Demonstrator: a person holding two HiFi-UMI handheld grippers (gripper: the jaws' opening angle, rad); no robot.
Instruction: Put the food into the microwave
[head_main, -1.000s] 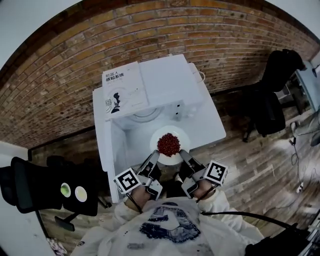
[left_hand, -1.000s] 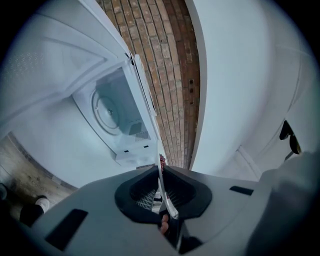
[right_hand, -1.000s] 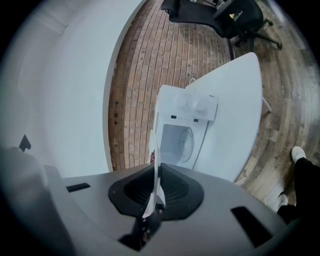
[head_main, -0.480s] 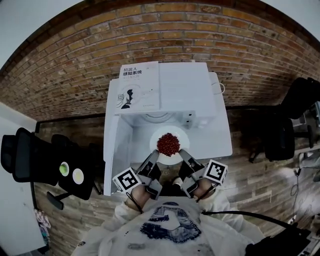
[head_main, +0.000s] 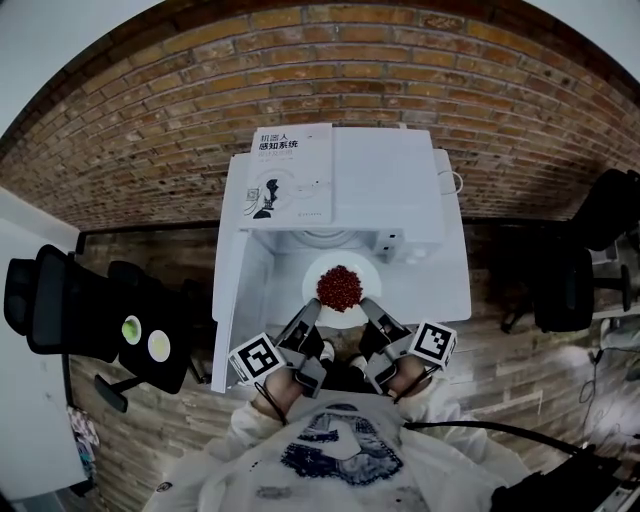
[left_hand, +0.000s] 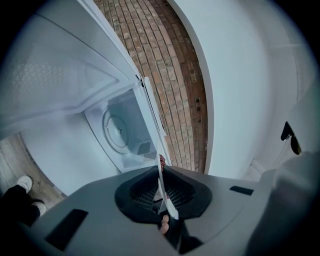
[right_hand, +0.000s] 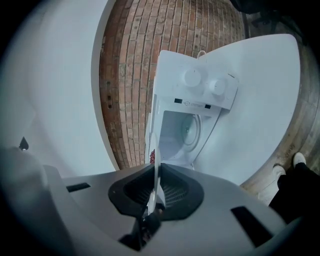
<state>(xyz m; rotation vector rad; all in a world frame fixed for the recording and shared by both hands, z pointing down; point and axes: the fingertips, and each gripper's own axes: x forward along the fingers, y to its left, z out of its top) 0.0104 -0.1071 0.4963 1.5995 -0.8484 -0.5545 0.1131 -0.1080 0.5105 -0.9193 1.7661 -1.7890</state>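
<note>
**Plate of red food held at the microwave's mouth**

We are gripping a round white plate (head_main: 340, 320) from both sides. The left gripper (left_hand: 161, 189) is clamping its dark ribbed pads on the plate's thin left rim. The right gripper (right_hand: 155, 189) is pinching the opposite rim in the same way. A heap of small dark-red food pieces (head_main: 339, 287) is sitting in the middle of the plate, which we are keeping about level.

The plate is hanging just in front of the boxy white microwave (head_main: 385, 190), above the white table (head_main: 445, 295), and is not yet inside. The microwave's white door (head_main: 232, 300) is standing open to the left, showing the round glass turntable (left_hand: 117, 131) in the cavity. A white paperback book (head_main: 292, 175) is lying flat on top of the microwave. A black office chair (head_main: 70, 310) is standing well off to our left.
</note>
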